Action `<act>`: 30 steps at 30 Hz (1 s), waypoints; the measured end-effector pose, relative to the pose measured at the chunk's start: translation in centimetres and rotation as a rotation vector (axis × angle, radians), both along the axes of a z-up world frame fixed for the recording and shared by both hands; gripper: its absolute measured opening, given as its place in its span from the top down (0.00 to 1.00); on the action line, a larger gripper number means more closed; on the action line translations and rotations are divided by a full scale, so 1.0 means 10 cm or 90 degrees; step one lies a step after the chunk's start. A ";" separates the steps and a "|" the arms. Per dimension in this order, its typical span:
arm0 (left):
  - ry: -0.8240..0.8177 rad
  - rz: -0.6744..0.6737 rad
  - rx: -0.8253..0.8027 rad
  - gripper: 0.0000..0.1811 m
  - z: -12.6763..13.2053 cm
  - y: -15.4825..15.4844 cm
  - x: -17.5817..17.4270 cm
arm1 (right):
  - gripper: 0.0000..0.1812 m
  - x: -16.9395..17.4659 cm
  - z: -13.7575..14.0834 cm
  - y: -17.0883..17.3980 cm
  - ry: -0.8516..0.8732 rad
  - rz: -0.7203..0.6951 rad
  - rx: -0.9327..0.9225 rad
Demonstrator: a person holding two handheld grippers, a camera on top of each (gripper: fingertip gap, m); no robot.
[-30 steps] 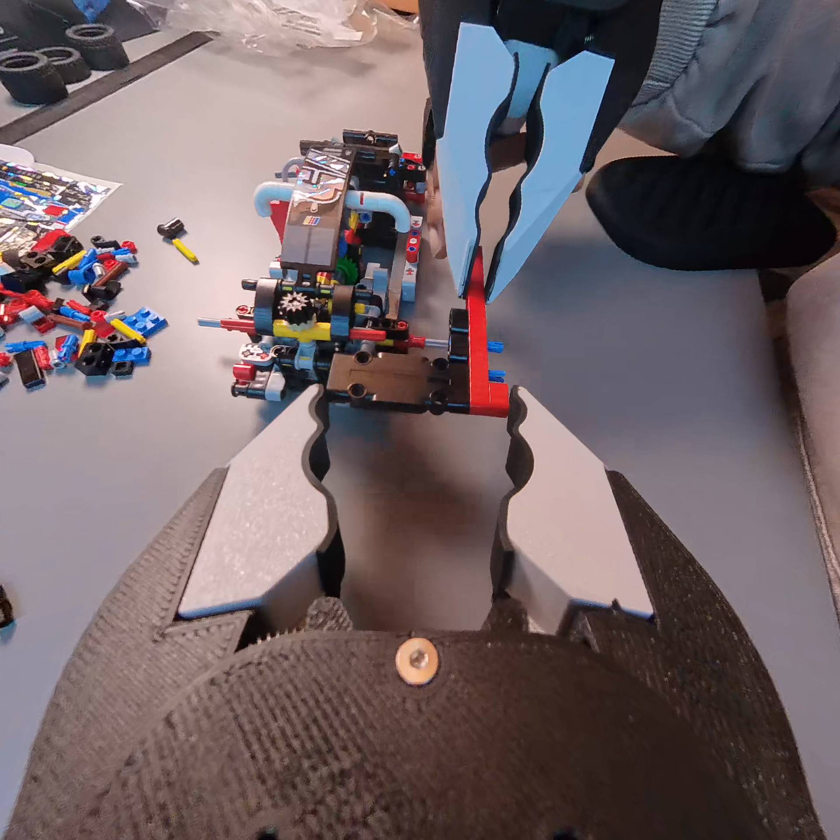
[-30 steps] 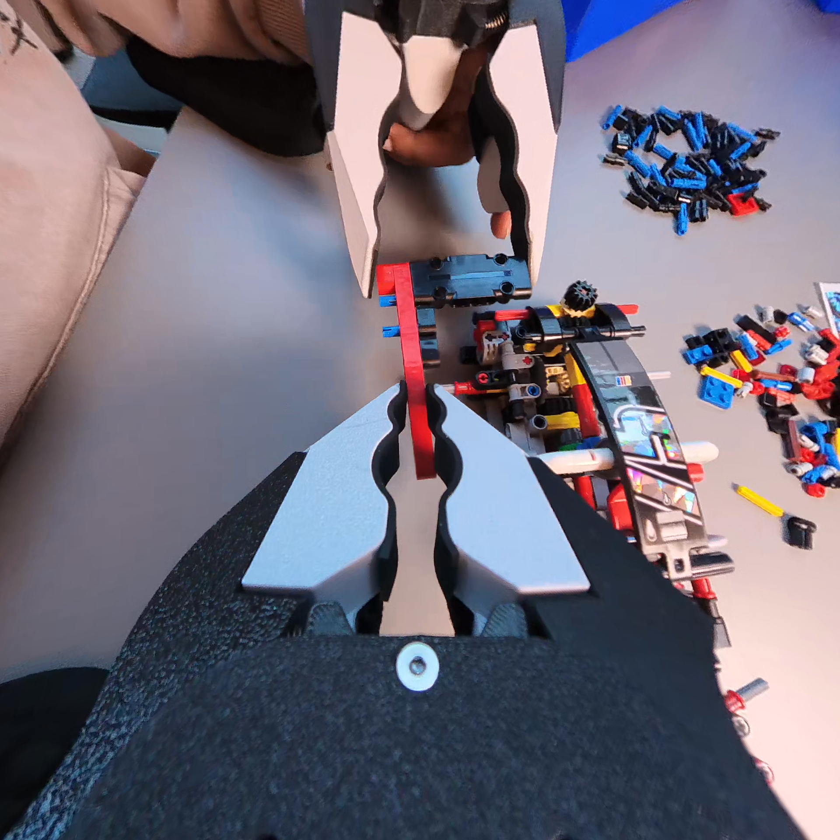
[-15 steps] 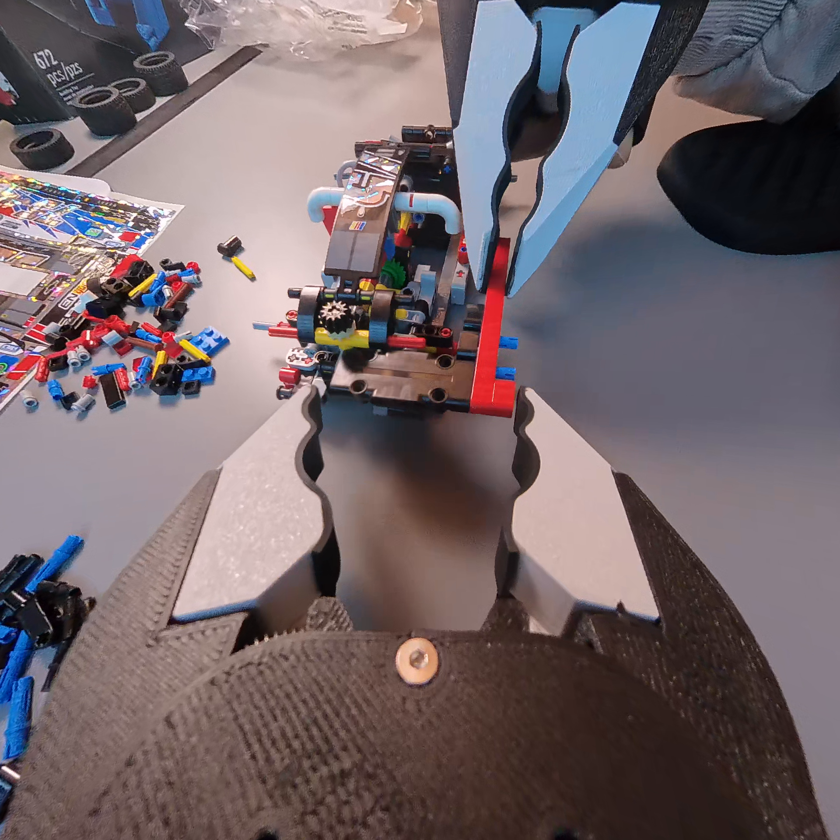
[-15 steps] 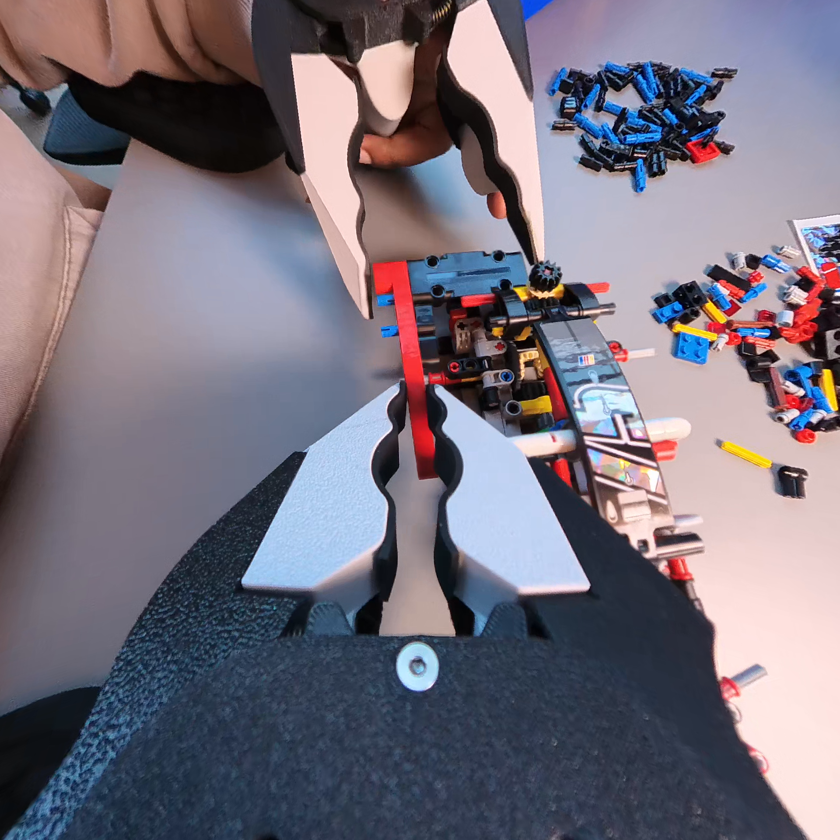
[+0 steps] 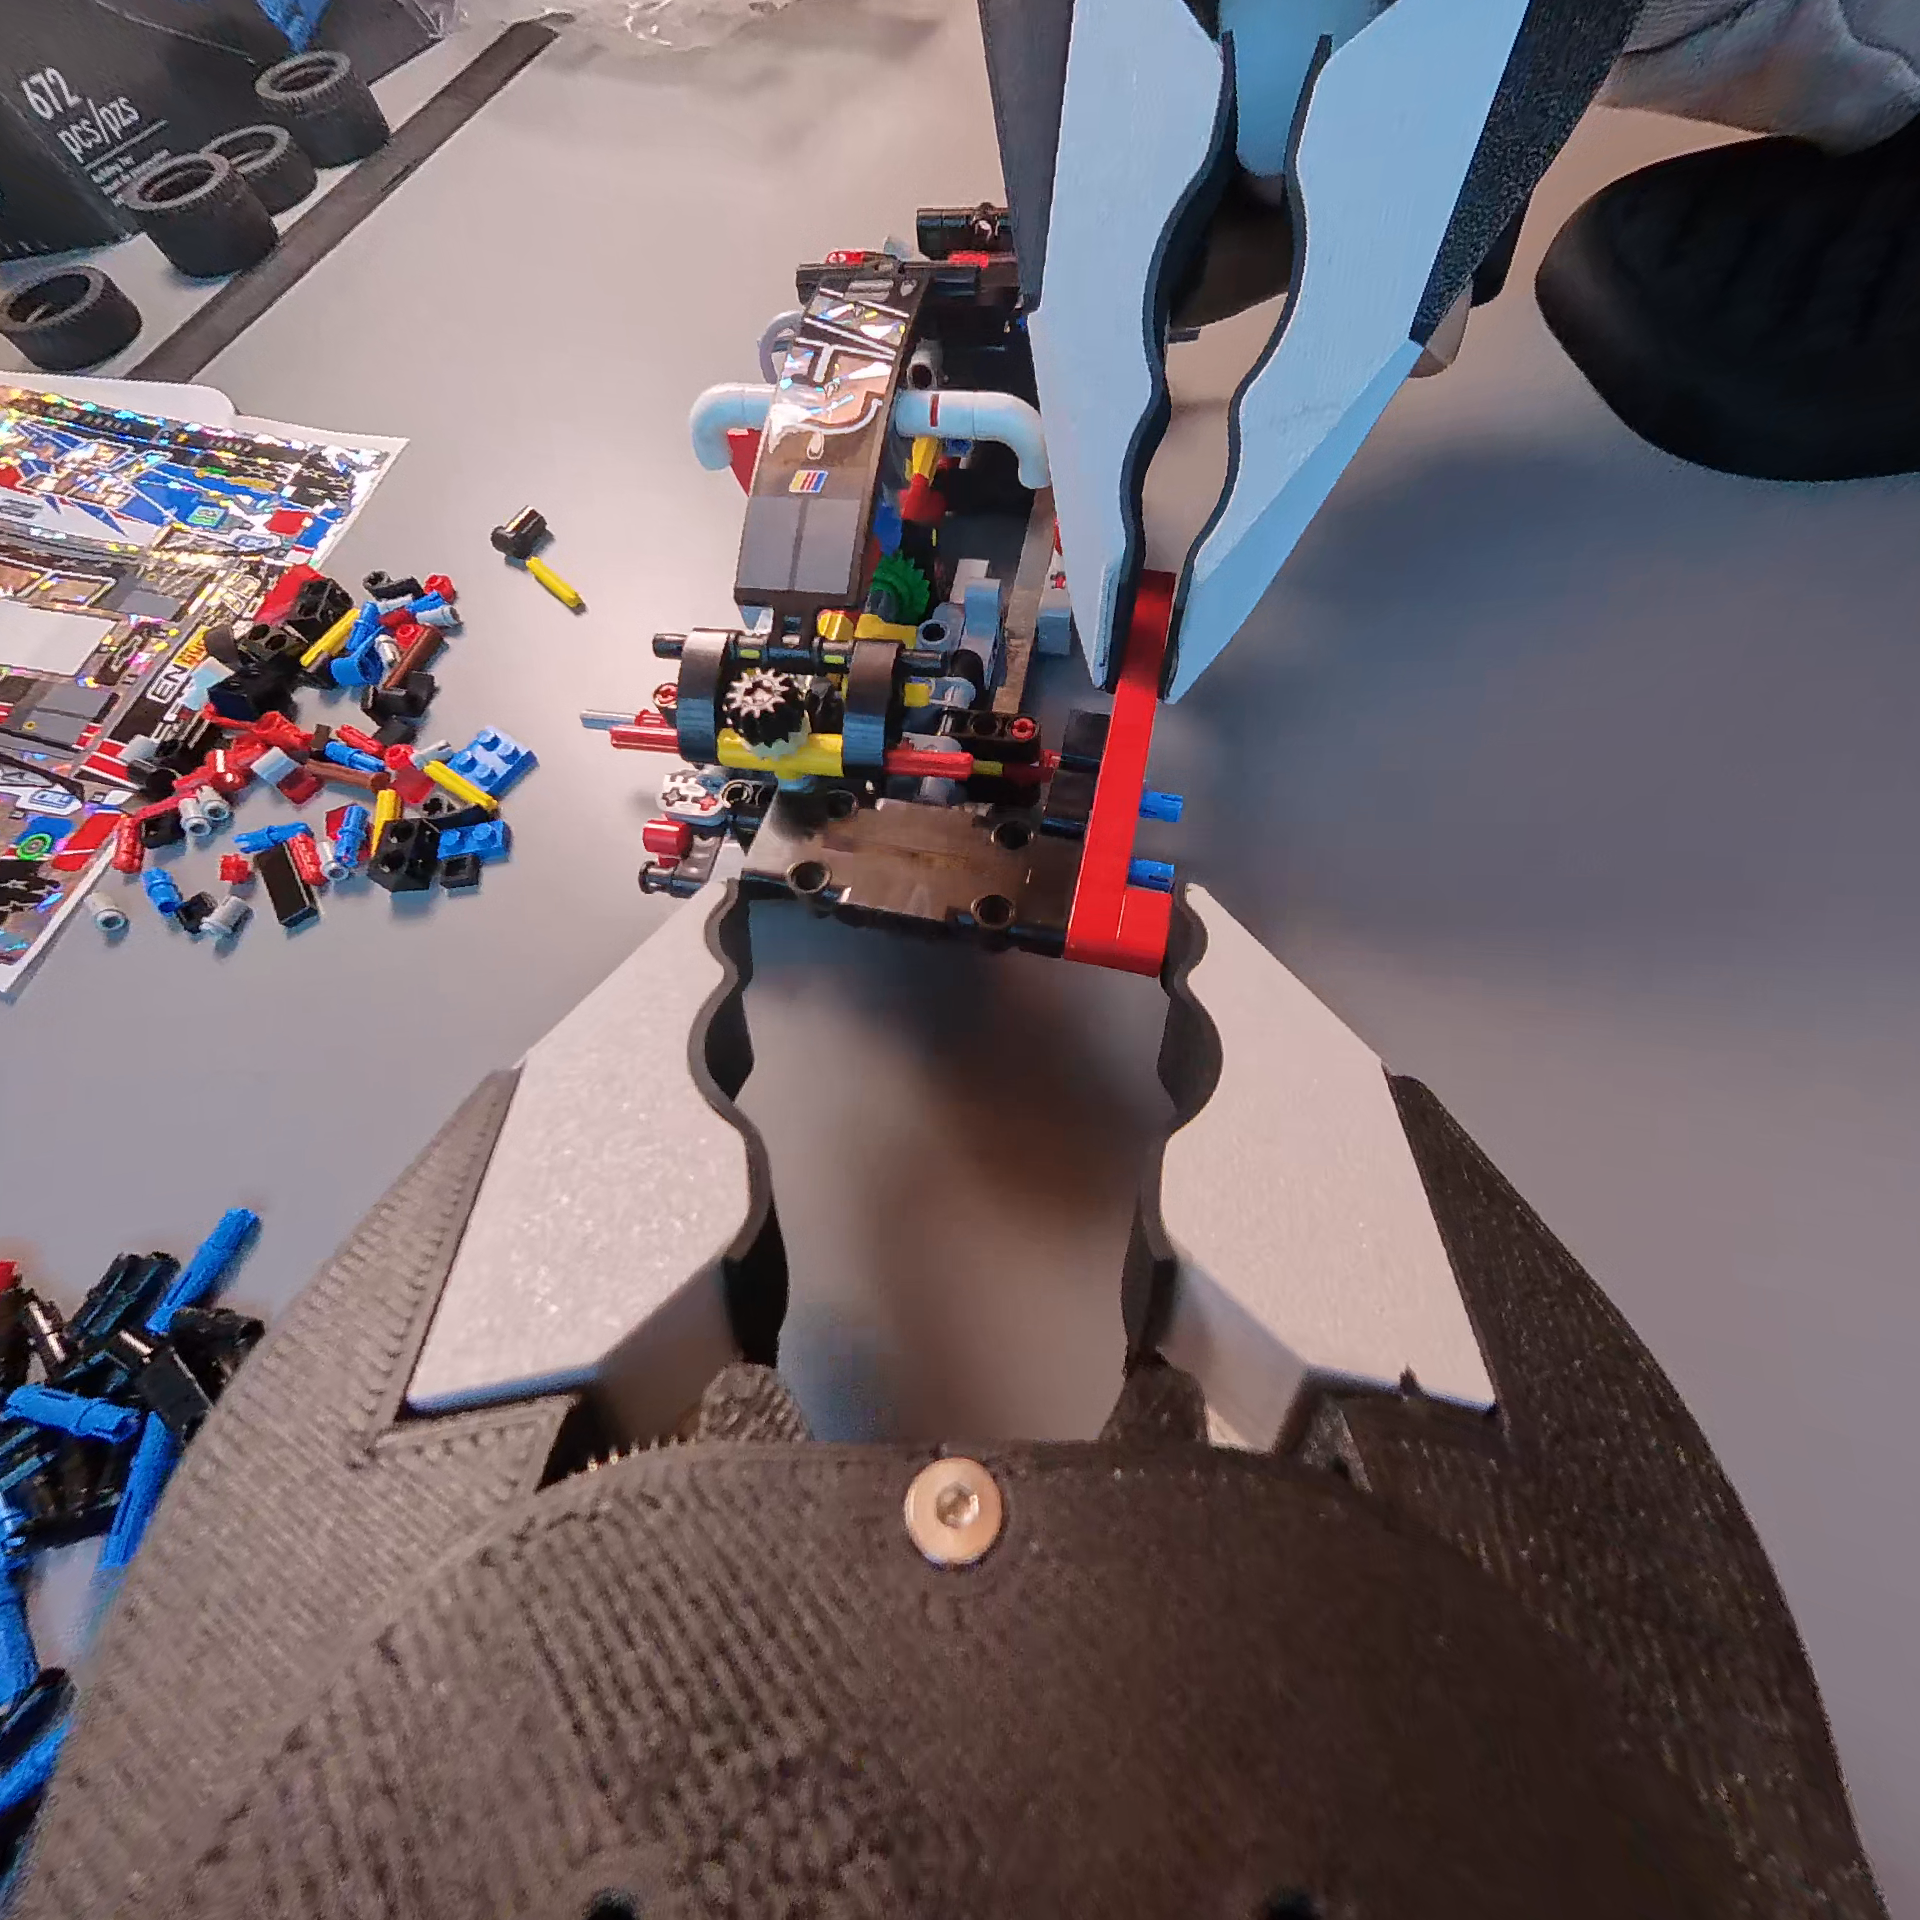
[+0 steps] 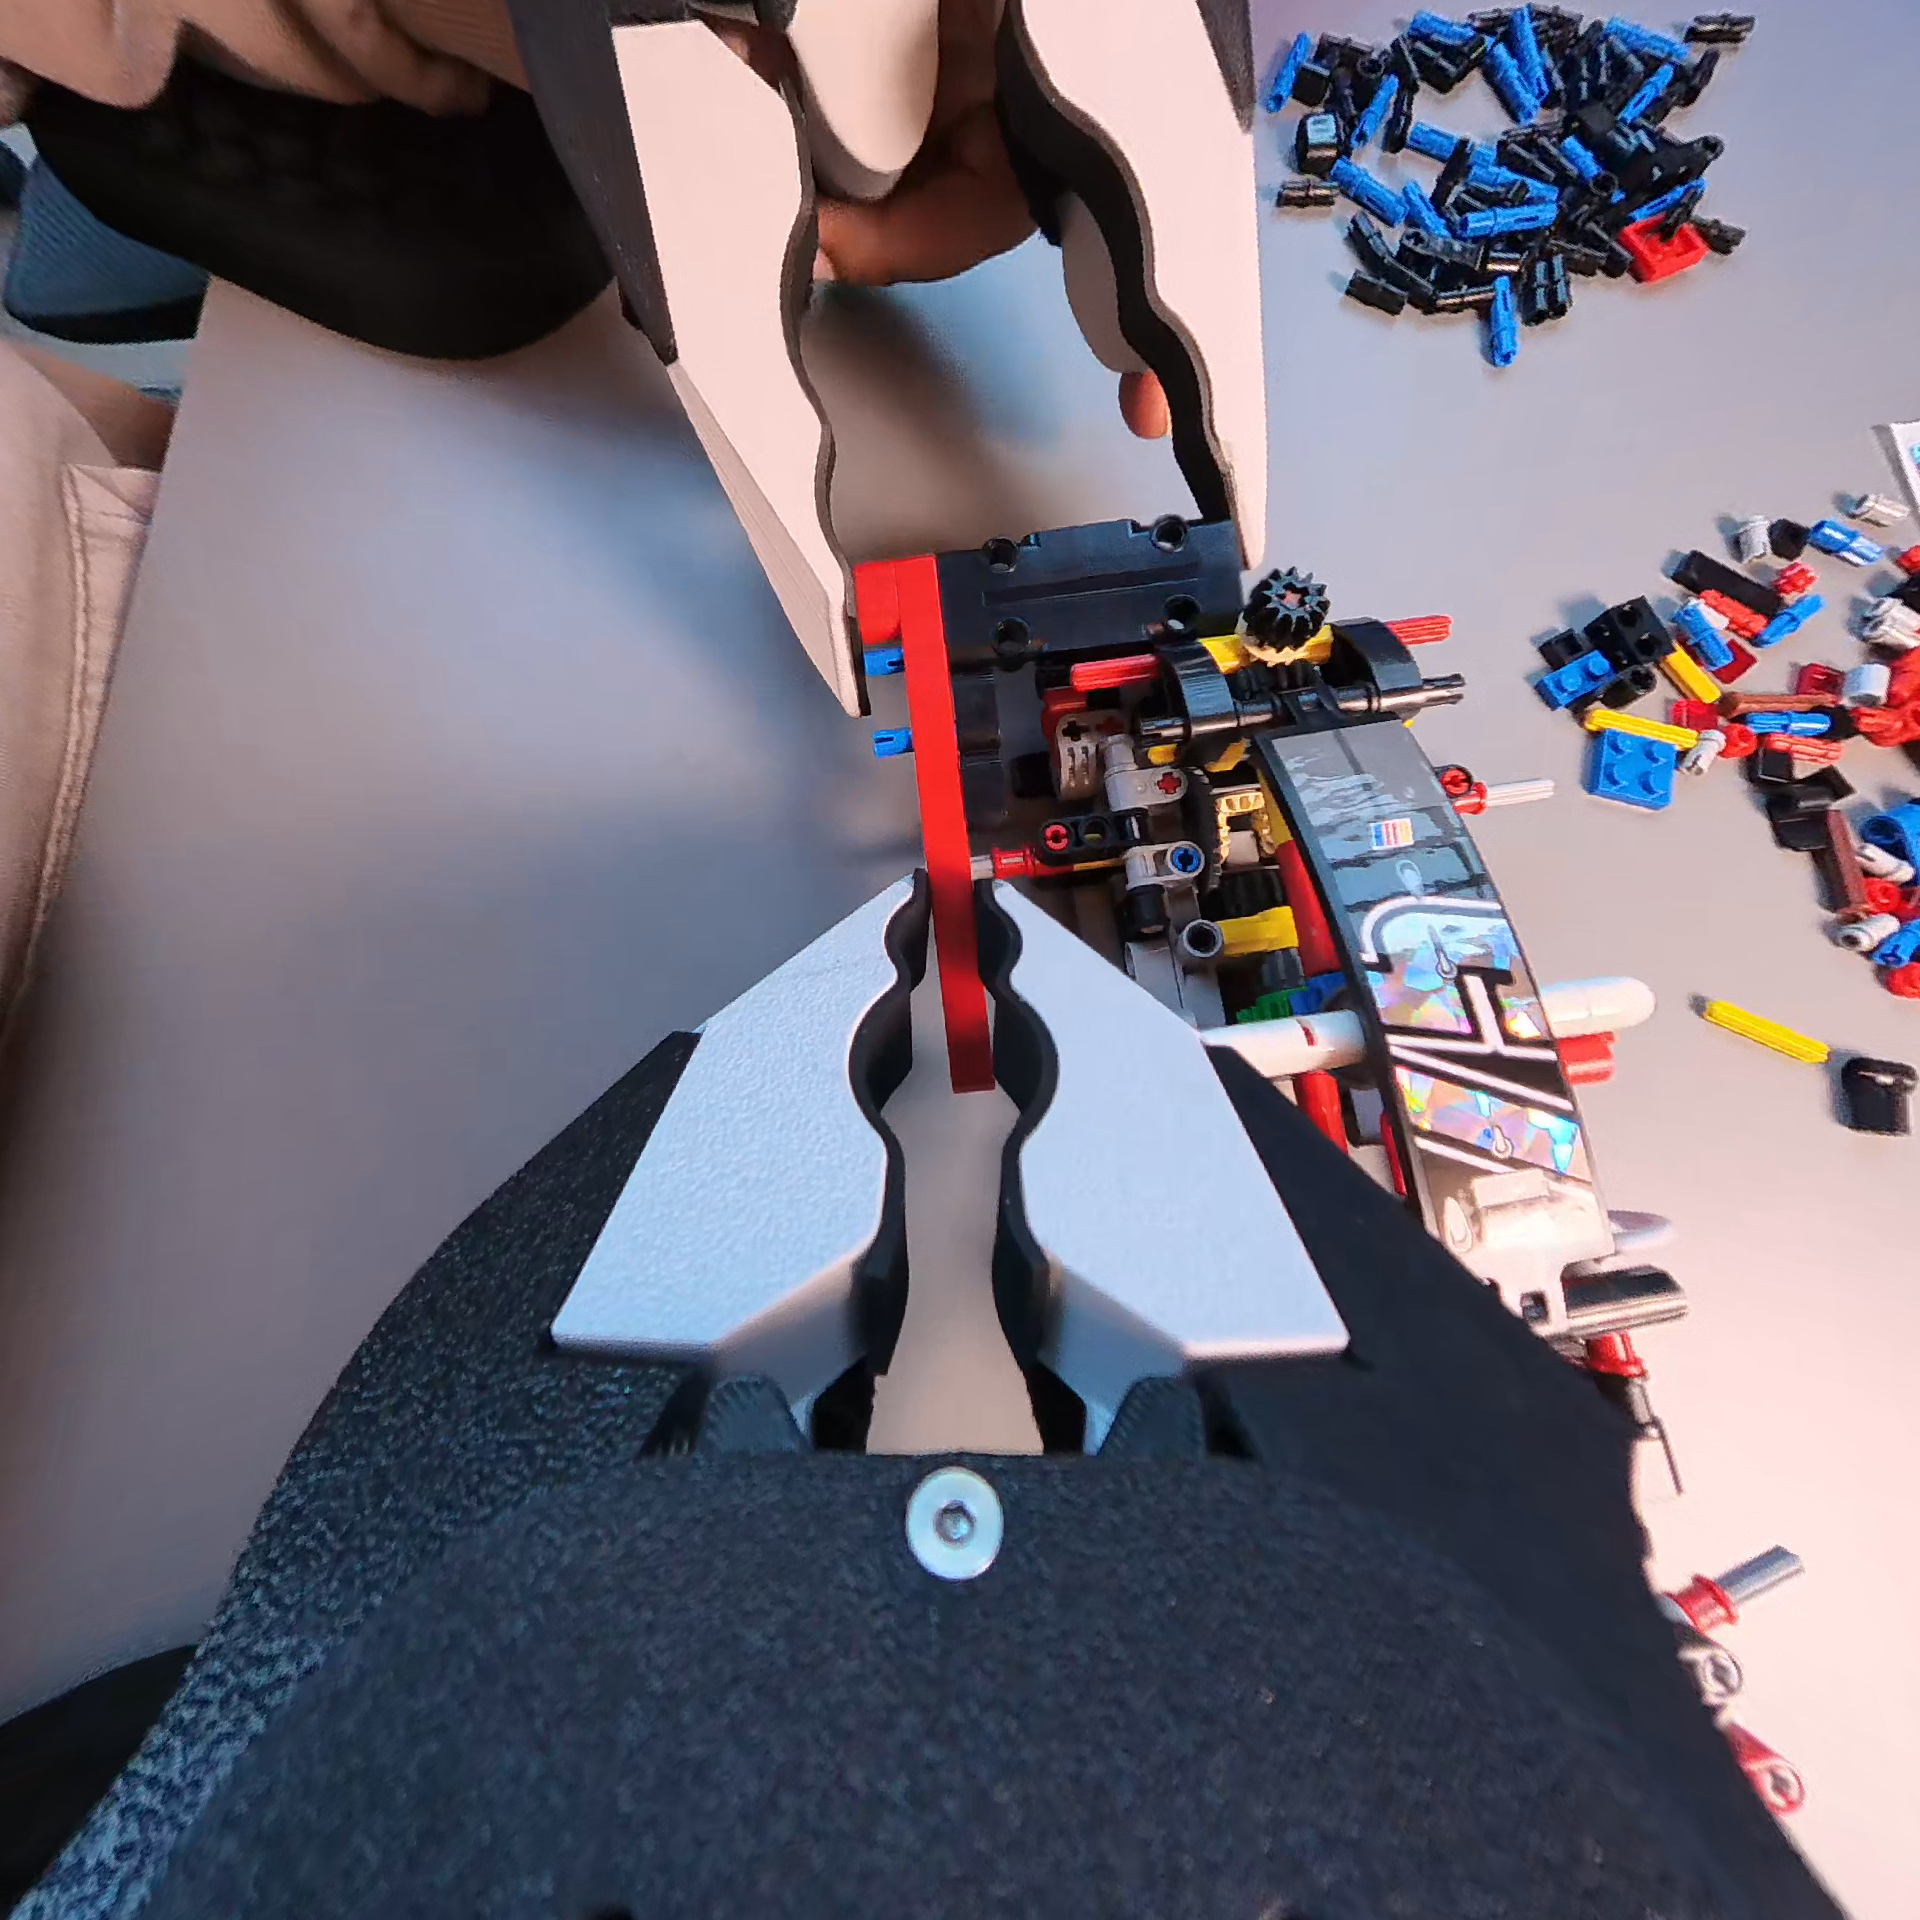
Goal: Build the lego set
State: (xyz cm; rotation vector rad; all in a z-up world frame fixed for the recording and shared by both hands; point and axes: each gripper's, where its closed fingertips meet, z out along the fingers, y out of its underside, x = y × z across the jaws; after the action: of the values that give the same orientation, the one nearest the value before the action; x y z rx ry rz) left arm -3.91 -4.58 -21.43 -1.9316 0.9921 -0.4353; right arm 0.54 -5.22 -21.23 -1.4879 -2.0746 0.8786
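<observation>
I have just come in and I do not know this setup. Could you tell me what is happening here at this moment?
A person is building a lego car on a grey table with two handheld grippers. The right gripper is shut on a red L-shaped beam along the car's side. The left gripper is spread wide around the car's black end. Loose pieces and a sticker sheet lie nearby.

We're at a plain grey table [image 5: 1558,935], a hobby or lab workbench by its look. Loose bricks [image 5: 343,748], a sticker sheet [image 5: 135,540], spare tyres [image 5: 197,208] and a crumpled plastic bag [image 5: 665,21] lie around us.
</observation>
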 end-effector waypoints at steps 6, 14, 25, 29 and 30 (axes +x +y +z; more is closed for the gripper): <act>0.017 0.015 -0.011 0.57 -0.04 -0.11 -0.06 | 0.97 -0.05 0.03 -0.10 0.017 0.024 0.020; 0.004 0.018 -0.040 0.57 -0.09 0.02 -0.09 | 0.96 -0.06 0.03 0.07 -0.001 -0.046 0.020; -0.049 0.007 -0.064 0.57 -0.06 0.17 -0.13 | 0.89 0.15 0.41 0.36 0.058 -0.095 0.055; -0.048 0.005 -0.081 0.57 -0.11 0.19 -0.13 | 0.88 0.19 0.63 0.66 0.106 -0.133 0.088; -0.049 0.007 -0.077 0.57 -0.10 0.20 -0.13 | 0.87 0.18 0.66 0.71 0.115 -0.142 0.086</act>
State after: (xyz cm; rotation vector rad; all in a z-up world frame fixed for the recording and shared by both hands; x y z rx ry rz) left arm -5.21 -2.58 -22.41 -2.0115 0.9234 -0.5711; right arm 2.38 1.88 -14.61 -1.4752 -1.7624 0.7410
